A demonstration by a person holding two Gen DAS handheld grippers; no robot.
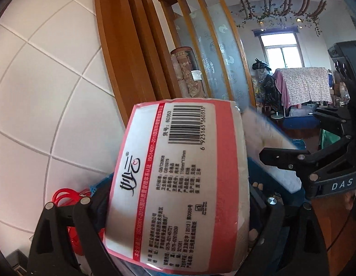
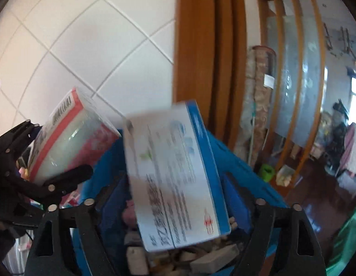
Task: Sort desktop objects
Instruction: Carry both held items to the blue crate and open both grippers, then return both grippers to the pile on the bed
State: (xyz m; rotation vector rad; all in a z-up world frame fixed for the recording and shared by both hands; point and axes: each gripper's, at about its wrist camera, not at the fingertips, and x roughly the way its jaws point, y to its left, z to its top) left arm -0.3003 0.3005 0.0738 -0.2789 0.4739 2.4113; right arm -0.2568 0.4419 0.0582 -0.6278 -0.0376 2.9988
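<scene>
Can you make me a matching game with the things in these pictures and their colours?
Things:
1. tissue pack
2. medicine box
3. bin
4. door frame

Colours:
A. brown wood
B. all blue
C. white with a blue edge
D. white with a pink-red border

Pairs: 1-D, 2-C, 3-B, 4-A

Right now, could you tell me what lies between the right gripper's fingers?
The white-and-blue box lies there, gripped by the right gripper above the blue bin; the right wrist view shows it.
</scene>
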